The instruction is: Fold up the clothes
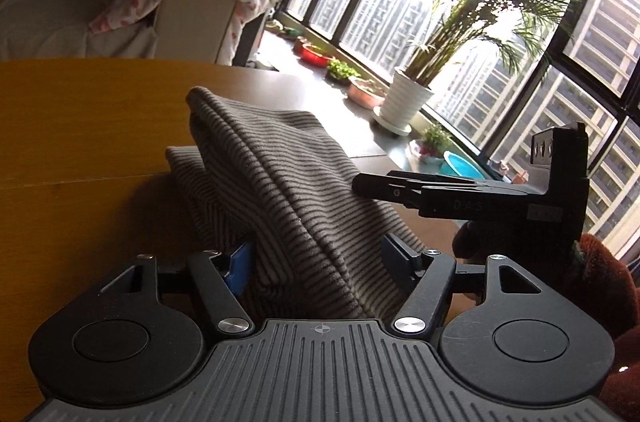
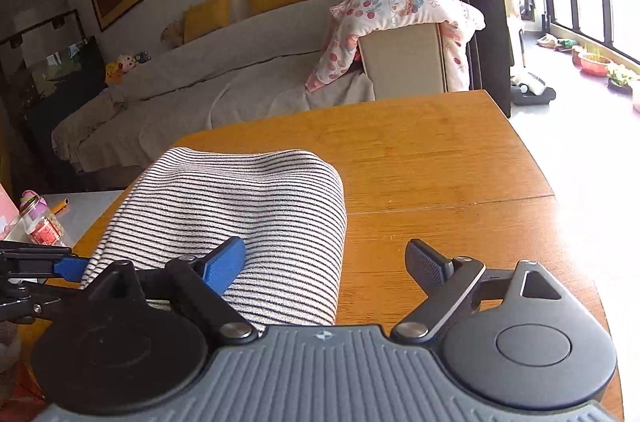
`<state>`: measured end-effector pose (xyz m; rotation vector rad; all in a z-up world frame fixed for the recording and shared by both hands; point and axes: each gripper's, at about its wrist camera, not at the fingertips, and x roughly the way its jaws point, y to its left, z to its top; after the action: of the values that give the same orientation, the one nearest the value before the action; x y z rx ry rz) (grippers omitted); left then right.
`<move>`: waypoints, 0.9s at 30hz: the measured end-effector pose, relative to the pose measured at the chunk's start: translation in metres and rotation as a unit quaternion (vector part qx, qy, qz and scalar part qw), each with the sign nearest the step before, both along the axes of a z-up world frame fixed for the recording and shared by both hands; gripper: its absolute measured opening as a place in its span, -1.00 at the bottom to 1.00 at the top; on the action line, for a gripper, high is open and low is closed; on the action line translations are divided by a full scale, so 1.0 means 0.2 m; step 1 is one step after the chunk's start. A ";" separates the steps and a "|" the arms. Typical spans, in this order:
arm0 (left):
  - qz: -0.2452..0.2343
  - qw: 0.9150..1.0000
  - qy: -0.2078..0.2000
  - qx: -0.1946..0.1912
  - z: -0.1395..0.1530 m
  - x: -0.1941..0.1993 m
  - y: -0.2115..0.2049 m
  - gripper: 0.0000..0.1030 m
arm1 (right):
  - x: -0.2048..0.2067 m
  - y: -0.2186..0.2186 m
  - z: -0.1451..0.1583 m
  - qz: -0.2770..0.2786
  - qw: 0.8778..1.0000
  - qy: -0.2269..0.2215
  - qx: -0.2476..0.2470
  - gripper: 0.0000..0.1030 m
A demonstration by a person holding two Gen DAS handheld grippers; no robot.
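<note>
The striped garment [image 1: 288, 190] lay bunched on the wooden counter [image 1: 80, 126]. The left hand-held gripper [image 1: 316, 262] had its fingers apart with a raised fold of the cloth between them. The right hand-held gripper [image 2: 324, 268] stood wide apart, its blue finger [image 2: 224, 268] resting on the garment [image 2: 240, 206], clamping nothing.

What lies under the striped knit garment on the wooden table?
The striped knit garment rests directly on the orange-brown wooden table, whose bare top shows around it. Whether anything is hidden beneath the folded cloth cannot be seen.
</note>
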<state>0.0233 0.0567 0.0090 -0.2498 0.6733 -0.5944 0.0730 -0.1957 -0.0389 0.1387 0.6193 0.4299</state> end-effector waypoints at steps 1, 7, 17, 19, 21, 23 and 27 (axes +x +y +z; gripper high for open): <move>-0.008 1.000 0.002 -0.009 0.01 0.00 0.00 0.05 | 0.00 0.00 0.00 -0.002 1.000 0.000 0.000 0.71; 0.009 0.999 0.038 0.000 -0.10 0.01 0.04 -0.02 | -0.05 0.02 0.01 0.000 1.000 -0.009 -0.015 0.71; 0.048 0.997 0.051 -0.043 -0.10 0.02 0.19 0.20 | -0.44 0.20 0.19 0.226 0.969 -0.077 -0.066 0.71; 0.051 0.996 0.054 -0.054 -0.10 0.03 0.21 0.13 | -0.52 0.26 0.19 0.268 0.956 -0.085 -0.084 0.71; 0.051 0.995 0.060 -0.061 -0.11 0.03 0.21 0.07 | -0.58 0.33 0.13 0.280 0.946 -0.101 -0.129 0.71; 0.051 0.995 0.063 -0.059 -0.12 0.04 0.21 0.04 | -0.59 0.39 0.06 0.270 0.940 -0.115 -0.171 0.63; 0.059 0.994 0.070 -0.057 -0.12 0.05 0.21 0.03 | -0.59 0.41 0.05 0.243 0.942 -0.140 -0.187 -0.04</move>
<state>0.0329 0.0982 -0.0158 -0.4379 0.7547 -0.5062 -0.0456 -0.1136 -0.0285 -0.4431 0.4392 0.7843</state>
